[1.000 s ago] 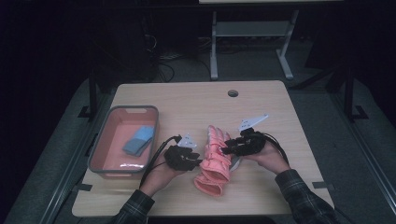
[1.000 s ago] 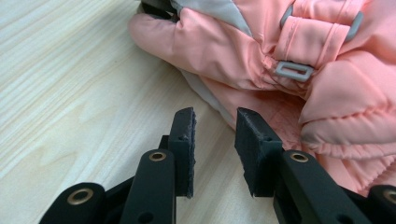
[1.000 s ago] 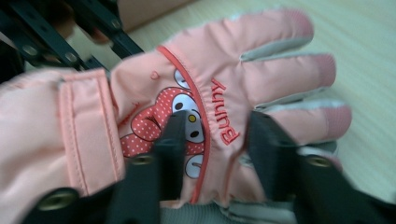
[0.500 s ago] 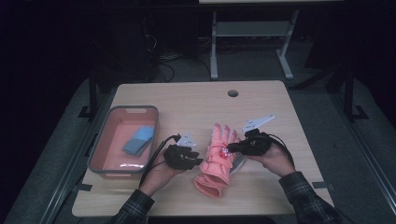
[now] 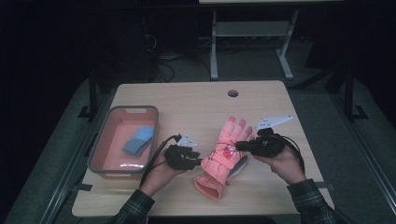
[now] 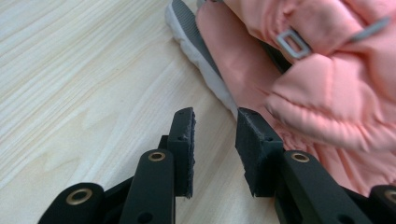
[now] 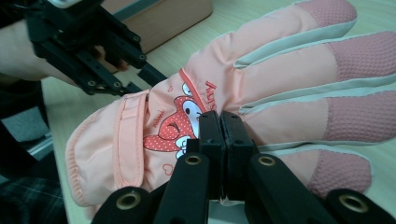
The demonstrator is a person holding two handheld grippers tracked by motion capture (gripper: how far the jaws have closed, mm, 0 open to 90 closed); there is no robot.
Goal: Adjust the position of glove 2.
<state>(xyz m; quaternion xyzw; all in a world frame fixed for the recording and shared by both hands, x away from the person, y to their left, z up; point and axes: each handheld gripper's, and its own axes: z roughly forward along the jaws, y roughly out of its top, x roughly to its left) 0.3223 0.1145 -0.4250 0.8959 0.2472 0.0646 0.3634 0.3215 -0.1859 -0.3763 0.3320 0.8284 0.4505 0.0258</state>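
The right tongs (image 7: 219,140) were seen pressed together, jaw against jaw, with nothing visibly pinched between them; they had just been closing. In the right gripper view they stood over the back of the pink glove (image 7: 243,93), in front of its cartoon print, and whether their tips touched the fabric could not be told. In the high view the right tongs (image 5: 239,146) were seen at the glove's knuckles, borne by the right hand (image 5: 280,161).

The left tongs (image 6: 215,135) were held spread, with a gap between the pads and only bare bench showing in it. The right-hand pad (image 6: 252,140) in the left gripper view lay just beside the puffy cuff of the glove (image 6: 327,93); contact could not be made out. A grey-and-white edge, apparently of a second glove (image 6: 196,51), was seen under the pink one, most of it hidden. In the high view the left tongs (image 5: 198,161) were found at the glove's wrist, the left hand (image 5: 161,170) behind them.

The glove (image 5: 224,156) lay flat, back up, near the middle of the bench (image 5: 196,100), fingers pointing away from the person. A pink tray (image 5: 100,149) stood well apart at the left, with a blue folded thing (image 5: 139,140) inside, too small to identify. Plaid sleeves (image 5: 308,200) were cut off by the lower edge.
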